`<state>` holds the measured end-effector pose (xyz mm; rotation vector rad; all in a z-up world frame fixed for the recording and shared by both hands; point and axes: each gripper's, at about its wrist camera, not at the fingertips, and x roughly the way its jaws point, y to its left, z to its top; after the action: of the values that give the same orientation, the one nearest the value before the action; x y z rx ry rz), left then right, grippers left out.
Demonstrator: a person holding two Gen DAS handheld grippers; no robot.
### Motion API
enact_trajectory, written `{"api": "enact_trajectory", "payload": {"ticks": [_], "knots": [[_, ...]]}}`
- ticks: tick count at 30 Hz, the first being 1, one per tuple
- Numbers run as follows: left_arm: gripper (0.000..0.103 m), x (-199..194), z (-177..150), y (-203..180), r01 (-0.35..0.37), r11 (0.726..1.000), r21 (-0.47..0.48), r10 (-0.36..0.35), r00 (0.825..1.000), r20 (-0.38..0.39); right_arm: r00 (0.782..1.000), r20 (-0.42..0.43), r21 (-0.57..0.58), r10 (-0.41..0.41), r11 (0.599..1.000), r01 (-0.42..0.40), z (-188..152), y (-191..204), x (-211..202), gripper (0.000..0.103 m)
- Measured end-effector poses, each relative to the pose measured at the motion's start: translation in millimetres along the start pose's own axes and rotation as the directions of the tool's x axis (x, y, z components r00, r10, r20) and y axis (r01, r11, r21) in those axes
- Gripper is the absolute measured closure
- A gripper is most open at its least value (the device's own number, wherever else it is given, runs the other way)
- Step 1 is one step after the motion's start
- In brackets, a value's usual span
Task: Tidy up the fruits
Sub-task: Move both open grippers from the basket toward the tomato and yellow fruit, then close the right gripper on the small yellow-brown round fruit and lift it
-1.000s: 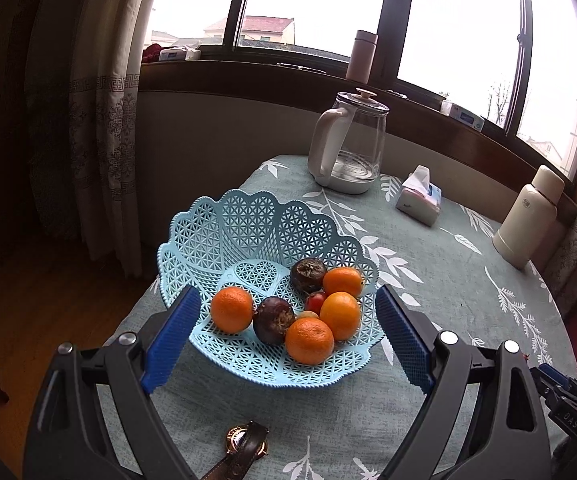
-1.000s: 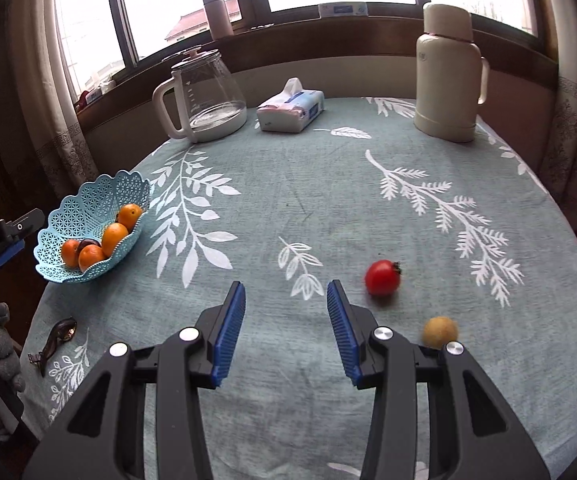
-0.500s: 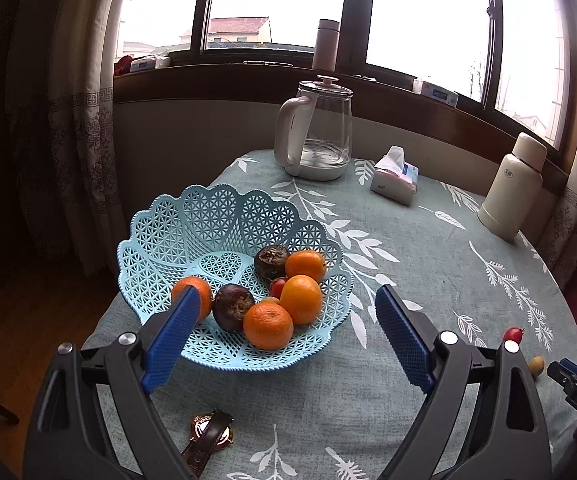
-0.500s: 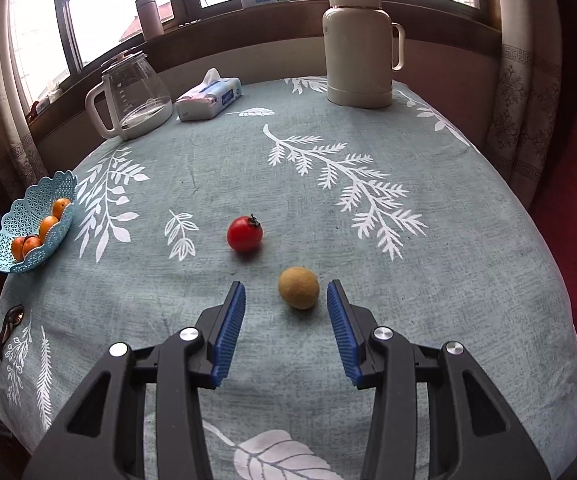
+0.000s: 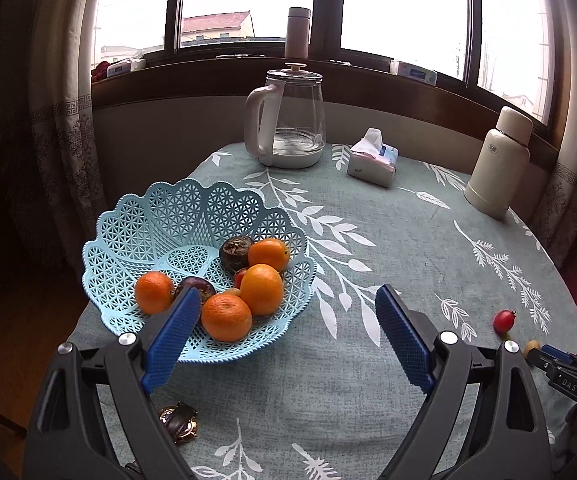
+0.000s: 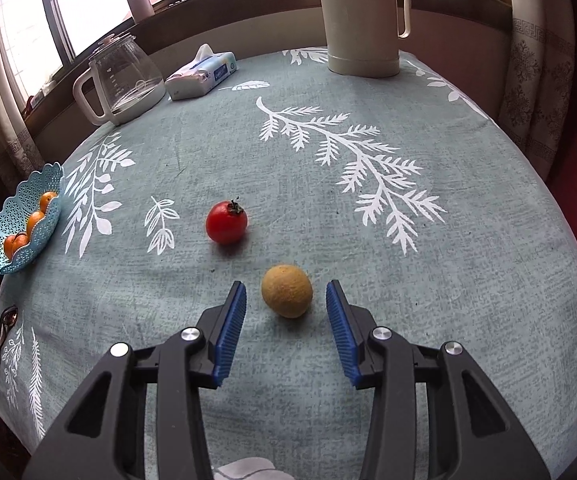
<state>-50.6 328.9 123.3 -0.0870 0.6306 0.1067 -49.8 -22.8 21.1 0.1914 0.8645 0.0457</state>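
A small tan round fruit lies on the tablecloth, just ahead of and between the tips of my open right gripper, untouched. A red tomato sits beyond it to the left. The light blue lattice basket holds several oranges and dark purple fruits. My left gripper is open and empty, its left finger in front of the basket's near rim. The left wrist view also shows the tomato and tan fruit at far right, with the right gripper beside them.
A glass kettle, tissue pack and cream thermos stand along the table's far side by the window. A wristwatch lies near the front edge, below the basket. The basket sits at the table's left edge.
My right gripper has swung right and moved in on the tan fruit, which now sits between its tips. My left gripper has turned rightward, so the basket has shifted left in view.
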Motion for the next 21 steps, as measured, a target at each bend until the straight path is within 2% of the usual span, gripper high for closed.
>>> {"api": "enact_trajectory", "payload": {"ticks": [5, 21], "knots": [[0.013, 5.9, -1.1, -17.7, 0.012, 0.999, 0.038, -0.011, 1.0, -0.016, 0.999, -0.036, 0.002, -0.01, 1.0, 0.01, 4.5, -2.0, 13.2, 0.064], [0.013, 27.4, -9.3, -80.6, 0.074, 0.985, 0.158, -0.063, 0.995, -0.075, 0.999, -0.031, -0.034, -0.016, 0.999, 0.014, 2.2, 2.9, 14.4, 0.071]]}}
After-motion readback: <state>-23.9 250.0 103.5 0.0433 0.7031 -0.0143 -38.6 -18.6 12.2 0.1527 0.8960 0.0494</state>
